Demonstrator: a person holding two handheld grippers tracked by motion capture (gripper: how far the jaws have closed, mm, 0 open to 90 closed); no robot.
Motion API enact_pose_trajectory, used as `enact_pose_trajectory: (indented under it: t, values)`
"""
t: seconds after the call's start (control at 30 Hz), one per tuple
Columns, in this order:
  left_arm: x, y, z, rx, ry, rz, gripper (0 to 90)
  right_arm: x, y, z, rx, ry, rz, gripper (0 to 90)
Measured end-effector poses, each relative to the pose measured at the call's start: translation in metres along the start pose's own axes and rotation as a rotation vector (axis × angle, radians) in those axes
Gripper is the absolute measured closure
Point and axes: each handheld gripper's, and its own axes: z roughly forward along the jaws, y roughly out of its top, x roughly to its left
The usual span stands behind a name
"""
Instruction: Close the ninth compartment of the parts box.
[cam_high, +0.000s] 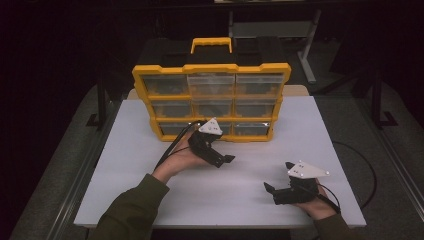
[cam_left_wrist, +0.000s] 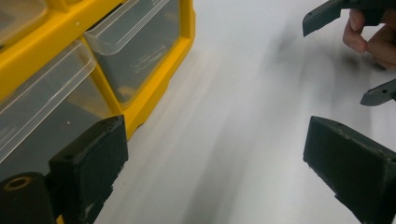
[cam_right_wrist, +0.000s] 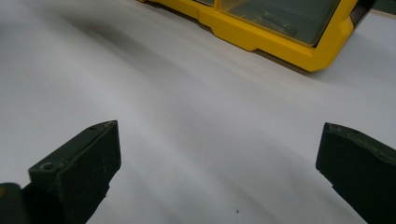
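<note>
A yellow drawer cabinet with clear plastic drawers in three rows stands at the back of the white table. My left gripper hovers just in front of its bottom row, near the middle. In the left gripper view the jaws of my left gripper stand wide apart over bare table, with the cabinet's lower corner to their left. My right gripper rests near the table's front right, open. In the right gripper view the right gripper has nothing between its jaws, and the cabinet's base lies ahead.
A yellow carry handle tops the cabinet. A black cable loops off the table's right edge, and another trails from the left gripper over the forearm. Dark floor and metal frame rails surround the table. White tabletop spreads between the two grippers.
</note>
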Motion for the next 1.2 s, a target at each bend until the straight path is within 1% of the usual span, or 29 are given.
enact_pose_trajectory:
  t: [0.07,0.3,0.37,0.4,0.57,0.67,0.77,0.83,1.03,1.07,1.13,1.2]
  values:
    - [0.000,-0.003,-0.003,-0.005,0.001,-0.004,4.8,0.000,0.000,0.000,-0.001,-0.001,-0.005,0.0]
    - [-0.001,-0.012,-0.010,-0.008,0.009,-0.017,1.5,0.000,0.000,-0.001,-0.001,-0.002,0.004,0.0]
    - [-0.002,-0.015,-0.012,-0.010,0.007,-0.023,1.4,0.000,0.000,0.000,-0.002,-0.002,-0.004,0.0]
    - [-0.001,-0.016,-0.013,-0.009,0.007,-0.012,1.4,0.000,0.000,0.000,-0.002,-0.002,-0.006,0.0]
    - [-0.002,-0.022,-0.019,-0.017,0.008,-0.022,1.4,0.001,0.000,0.000,0.001,0.000,0.000,0.0]
    - [-0.002,-0.029,-0.024,-0.024,0.013,-0.024,1.5,0.001,0.000,0.000,-0.002,-0.003,-0.007,0.0]
    - [-0.002,-0.035,-0.028,-0.028,0.023,-0.037,1.4,0.001,0.000,0.000,0.002,-0.003,0.000,0.0]
    - [-0.002,-0.039,-0.032,-0.029,0.033,-0.040,1.5,0.001,0.000,0.000,-0.001,-0.003,-0.006,0.0]
    - [-0.004,-0.052,-0.043,-0.045,0.048,-0.065,1.5,0.001,-0.001,0.000,0.001,-0.003,-0.009,0.0]
    - [-0.004,-0.054,-0.045,-0.048,0.055,-0.062,1.5,0.001,-0.001,0.000,0.000,-0.003,-0.008,0.0]
    - [-0.005,-0.060,-0.050,-0.058,0.063,-0.074,1.5,0.001,0.000,0.000,0.001,-0.002,-0.008,0.0]
    - [-0.005,-0.065,-0.053,-0.063,0.071,-0.078,1.5,0.001,0.000,0.000,0.000,-0.002,-0.007,0.0]
